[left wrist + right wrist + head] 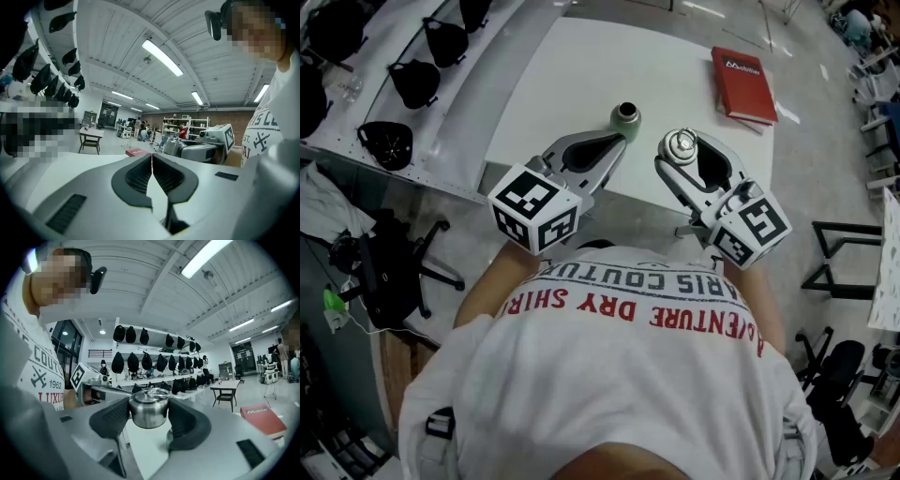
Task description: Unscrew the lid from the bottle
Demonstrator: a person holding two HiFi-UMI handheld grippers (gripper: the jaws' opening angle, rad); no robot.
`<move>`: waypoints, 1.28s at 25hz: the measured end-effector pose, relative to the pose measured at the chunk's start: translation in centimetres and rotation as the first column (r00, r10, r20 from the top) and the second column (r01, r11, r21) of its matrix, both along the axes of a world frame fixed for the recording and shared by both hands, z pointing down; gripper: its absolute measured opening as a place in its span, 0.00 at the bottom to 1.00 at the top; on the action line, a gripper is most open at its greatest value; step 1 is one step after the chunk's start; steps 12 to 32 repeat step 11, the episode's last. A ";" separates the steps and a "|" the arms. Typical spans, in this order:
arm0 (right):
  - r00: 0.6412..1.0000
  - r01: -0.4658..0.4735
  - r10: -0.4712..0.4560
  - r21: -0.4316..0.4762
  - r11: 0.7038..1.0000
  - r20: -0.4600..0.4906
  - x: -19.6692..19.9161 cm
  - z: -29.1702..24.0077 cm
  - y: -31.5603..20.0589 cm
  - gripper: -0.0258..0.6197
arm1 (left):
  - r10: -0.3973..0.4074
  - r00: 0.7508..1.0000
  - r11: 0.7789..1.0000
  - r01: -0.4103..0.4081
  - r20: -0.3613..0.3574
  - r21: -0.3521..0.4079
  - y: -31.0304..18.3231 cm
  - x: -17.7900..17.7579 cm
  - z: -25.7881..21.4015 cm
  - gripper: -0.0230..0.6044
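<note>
A small green bottle [626, 116] with its dark mouth uncovered stands on the white table [581, 75], right at the tips of my left gripper [615, 139]. That gripper [151, 157] is shut, pad against pad, with nothing between them; the left gripper view does not show the bottle. My right gripper [682, 154] is held beside it over the table's near edge. It is shut on a round metal lid [681, 142] with a wire ring on top. In the right gripper view the lid [149, 409] sits squarely between the dark pads [187, 423].
A red book [743, 84] lies at the table's far right corner. A shelf with several black helmets [412, 80] runs along the left. A black office chair [394, 272] stands at the lower left. The person's torso fills the foreground.
</note>
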State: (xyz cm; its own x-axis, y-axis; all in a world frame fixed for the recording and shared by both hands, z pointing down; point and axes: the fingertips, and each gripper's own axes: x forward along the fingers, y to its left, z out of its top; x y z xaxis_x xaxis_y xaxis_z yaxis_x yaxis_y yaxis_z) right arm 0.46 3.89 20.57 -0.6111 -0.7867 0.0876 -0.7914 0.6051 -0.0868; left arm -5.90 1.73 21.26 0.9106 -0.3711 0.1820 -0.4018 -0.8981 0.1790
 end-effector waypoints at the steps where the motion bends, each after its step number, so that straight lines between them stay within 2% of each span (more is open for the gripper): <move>1: 1.000 -0.003 0.003 -0.001 1.000 0.001 0.0 -0.2 -0.4 0.45 | 0.001 1.000 1.000 -0.001 0.005 -0.004 -0.4 0.0 0.0 0.09; 11: 0.999 -0.038 0.039 -0.018 0.999 0.019 -0.5 -1.0 -3.7 0.45 | 0.022 0.999 0.999 -0.021 0.044 -0.024 -4.0 -0.4 -0.2 0.09; 32: 0.999 -0.038 0.039 -0.018 0.999 0.019 -0.5 -1.0 -3.7 0.45 | 0.022 0.999 0.999 -0.021 0.044 -0.024 -4.0 -0.4 -0.2 0.09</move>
